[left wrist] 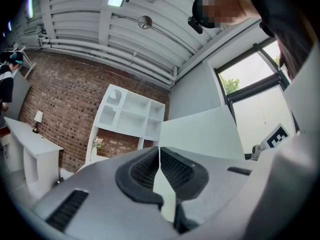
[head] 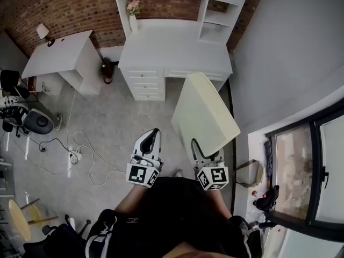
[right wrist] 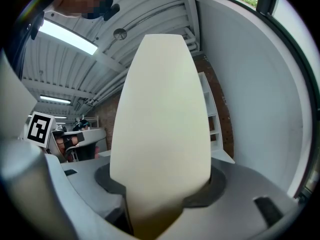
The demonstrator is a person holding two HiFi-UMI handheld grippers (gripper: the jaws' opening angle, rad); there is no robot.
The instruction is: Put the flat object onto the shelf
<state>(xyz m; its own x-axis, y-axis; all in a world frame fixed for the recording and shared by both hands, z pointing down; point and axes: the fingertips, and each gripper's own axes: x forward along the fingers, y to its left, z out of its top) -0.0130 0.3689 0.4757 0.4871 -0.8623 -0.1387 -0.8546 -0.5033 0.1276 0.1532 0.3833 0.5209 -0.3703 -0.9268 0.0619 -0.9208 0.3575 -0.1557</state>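
Note:
The flat object is a thick cream slab (head: 204, 114), held up and tilted away over the floor. My right gripper (head: 207, 156) is shut on its near edge. In the right gripper view the slab (right wrist: 162, 129) fills the middle and rises from between the jaws of my right gripper (right wrist: 157, 199). To the left of the slab, my left gripper (head: 152, 138) is shut and holds nothing. In its own view my left gripper (left wrist: 159, 156) has its jaws touching, with the slab (left wrist: 200, 134) behind them. The white shelf unit (head: 217, 9) stands on a white desk (head: 174, 47) ahead by the brick wall, and it appears as the shelf unit (left wrist: 130, 116) in the left gripper view.
A vase of flowers (head: 133, 15) stands on the desk's left side. A second white table (head: 59, 55) with a lamp is at the far left. Cables and a power strip (head: 75, 155) lie on the floor. A grey wall and a dark-framed window (head: 301, 171) close off the right.

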